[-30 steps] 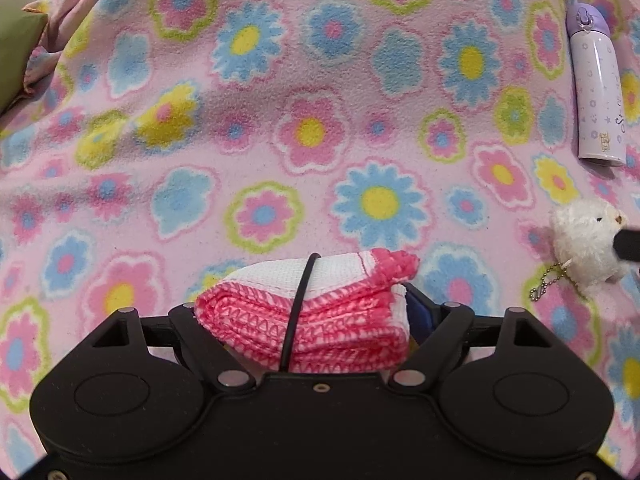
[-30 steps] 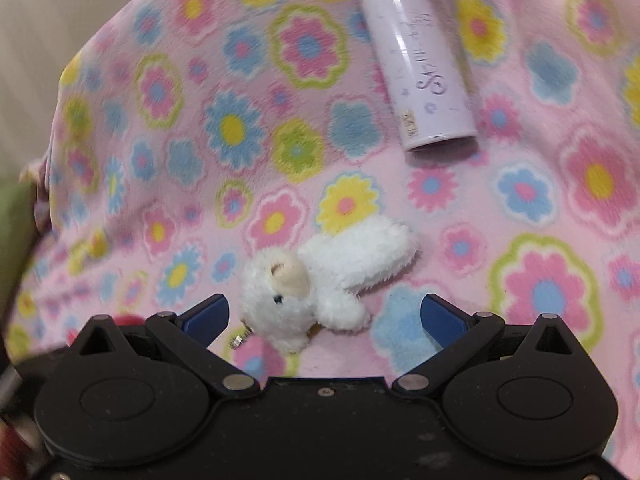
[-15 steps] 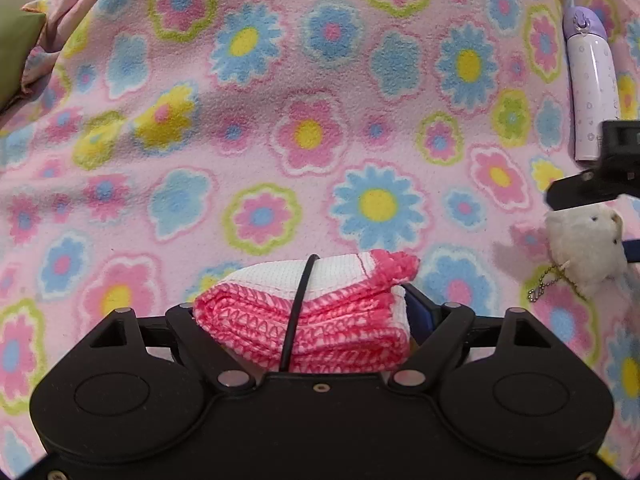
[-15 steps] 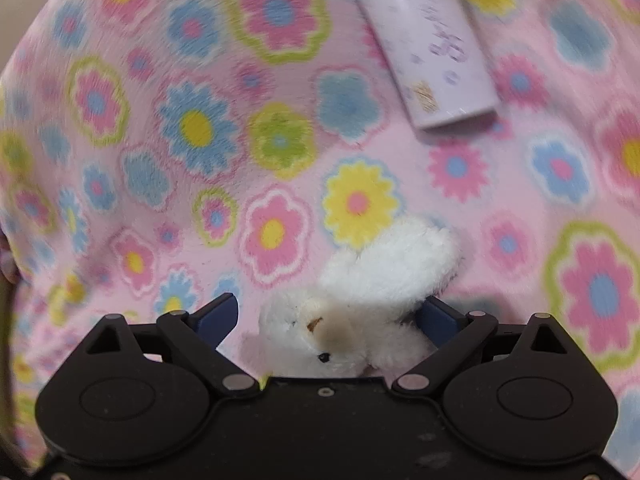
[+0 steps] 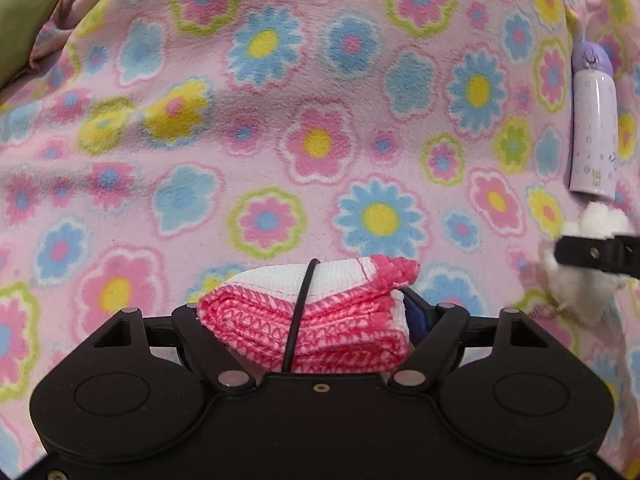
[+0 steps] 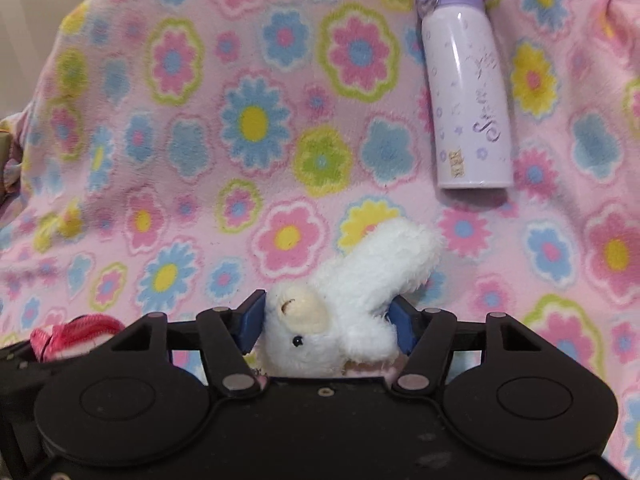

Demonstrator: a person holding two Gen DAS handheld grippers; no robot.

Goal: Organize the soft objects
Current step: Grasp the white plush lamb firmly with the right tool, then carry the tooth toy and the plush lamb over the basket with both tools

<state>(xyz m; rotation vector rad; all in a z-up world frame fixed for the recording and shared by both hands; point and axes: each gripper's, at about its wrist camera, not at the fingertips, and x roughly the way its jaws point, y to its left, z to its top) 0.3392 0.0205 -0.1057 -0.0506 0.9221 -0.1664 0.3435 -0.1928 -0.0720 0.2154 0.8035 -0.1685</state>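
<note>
A pink fleece blanket printed with blue, yellow, pink and green flowers [image 5: 320, 120] fills both of your wrist views, rumpled at its far edges. On it, lying on its side with its purple cap pointing away from you, is a pale lilac cylindrical bottle with purple script lettering [image 6: 466, 92]; from your left wrist it sits near the right edge, well beyond the grippers. Your left gripper [image 5: 304, 320] is pinching a folded white woven cloth with a pink zigzag-stitched border [image 5: 316, 316]: the stack sits squarely between the two fingers, filling the gap, with a thin black cord [image 5: 300, 316] running over its top and front. Your right gripper [image 6: 324, 324] is closed on a small fluffy white plush animal with a cream muzzle and black eye [image 6: 344, 300]. The blue finger pads [image 6: 250, 322] press against its head and body from either side, its face toward the camera, and one fuzzy limb sticks up and to the right past the fingertips. From your left wrist, that toy appears at the far right edge, crossed by a black finger of the right gripper.
</note>
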